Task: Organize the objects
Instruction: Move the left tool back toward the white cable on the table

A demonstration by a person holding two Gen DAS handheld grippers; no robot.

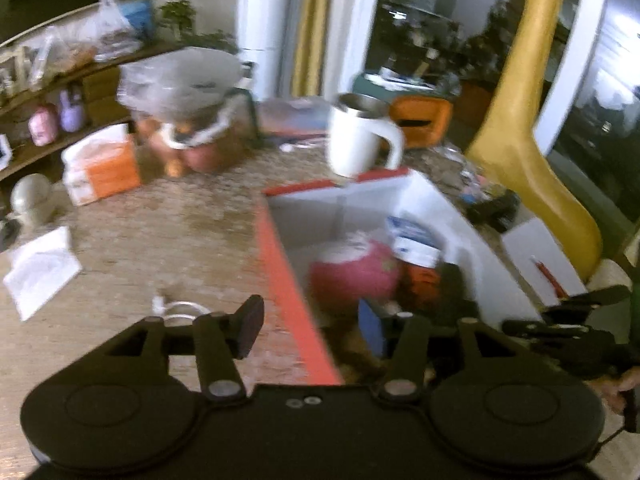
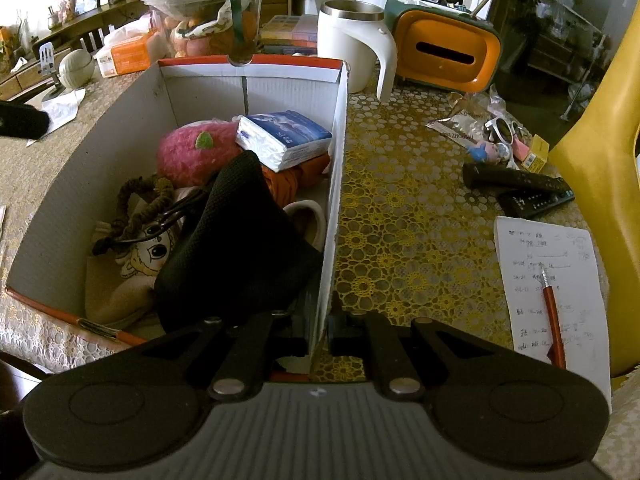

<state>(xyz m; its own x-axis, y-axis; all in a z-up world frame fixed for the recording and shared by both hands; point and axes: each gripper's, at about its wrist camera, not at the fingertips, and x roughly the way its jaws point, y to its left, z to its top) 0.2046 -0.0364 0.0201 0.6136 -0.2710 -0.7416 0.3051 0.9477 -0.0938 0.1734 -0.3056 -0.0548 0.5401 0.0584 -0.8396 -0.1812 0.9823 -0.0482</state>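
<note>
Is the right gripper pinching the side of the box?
Touching. In the right wrist view the right gripper has its jaws shut on the box wall, one finger each side.

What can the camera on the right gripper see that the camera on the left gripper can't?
Only the right wrist view shows the white sunglasses, two black remotes and the brown hair tie in the box. Only the left wrist view shows the white cable on the table and the left gripper, open and empty. Both show the cardboard box, the pink plush and the white mug.

A tissue pack point(image 2: 285, 138) lies in the box point(image 2: 256, 92), mug point(image 2: 352, 40) behind.
</note>
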